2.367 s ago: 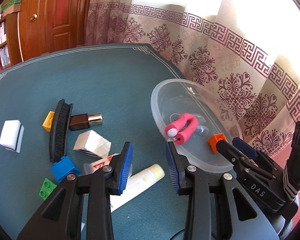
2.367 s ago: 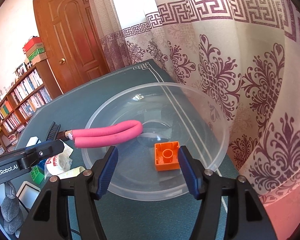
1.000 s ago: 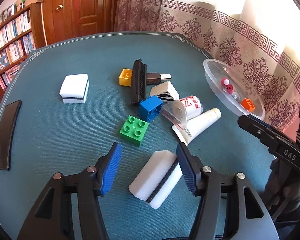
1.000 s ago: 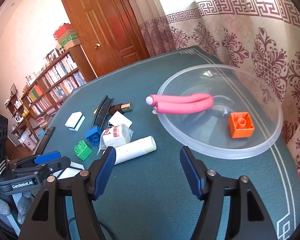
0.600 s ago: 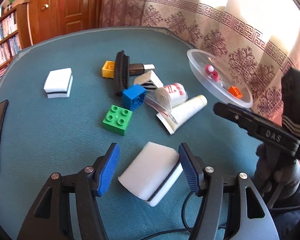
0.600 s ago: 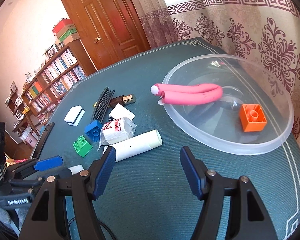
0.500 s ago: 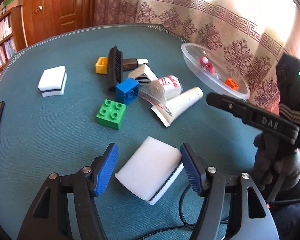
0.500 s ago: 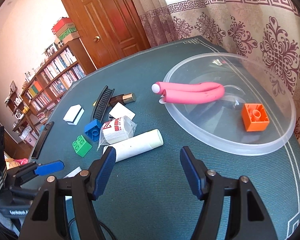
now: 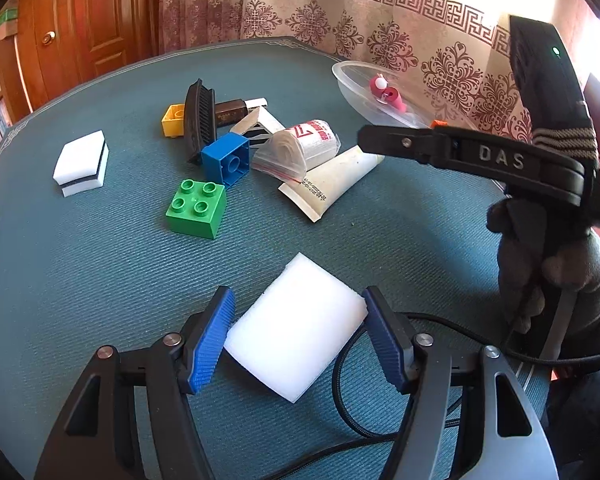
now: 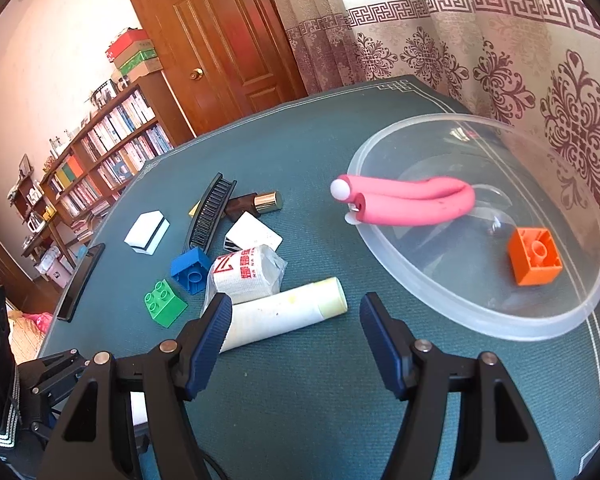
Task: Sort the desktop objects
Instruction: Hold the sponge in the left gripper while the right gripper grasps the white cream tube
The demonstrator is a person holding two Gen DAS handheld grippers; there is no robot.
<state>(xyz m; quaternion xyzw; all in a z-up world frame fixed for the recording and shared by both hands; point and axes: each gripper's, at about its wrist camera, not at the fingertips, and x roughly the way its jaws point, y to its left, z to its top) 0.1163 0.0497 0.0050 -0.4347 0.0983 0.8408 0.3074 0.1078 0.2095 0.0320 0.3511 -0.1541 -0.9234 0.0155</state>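
Note:
A white sponge (image 9: 300, 332) lies flat on the teal table between the blue pads of my left gripper (image 9: 297, 296). The pads stand at its two corners without squeezing it, so the gripper is open. My right gripper (image 10: 296, 302) hovers open and empty over the cap end of a white tube (image 10: 276, 320). The clear bowl (image 10: 460, 322) on the right holds a pink foam curler (image 10: 412, 204) and an orange brick (image 10: 534, 256). Loose on the table are a green brick (image 9: 196, 208), a blue brick (image 9: 226, 160) and a yellow brick (image 9: 172, 120).
A black comb (image 9: 200, 120), a brown bottle (image 10: 256, 202), a small white box (image 10: 254, 236), a bagged bandage roll (image 9: 300, 148) and a second sponge (image 9: 82, 160) crowd the table's middle. A black flat bar (image 10: 80, 280) lies at the left edge. A cable (image 9: 348, 408) runs under my left gripper.
My left gripper widened, rolled and sank around the white sponge, which now lies squarely between the pads. The right gripper drew back from the bowl toward the tube, still open.

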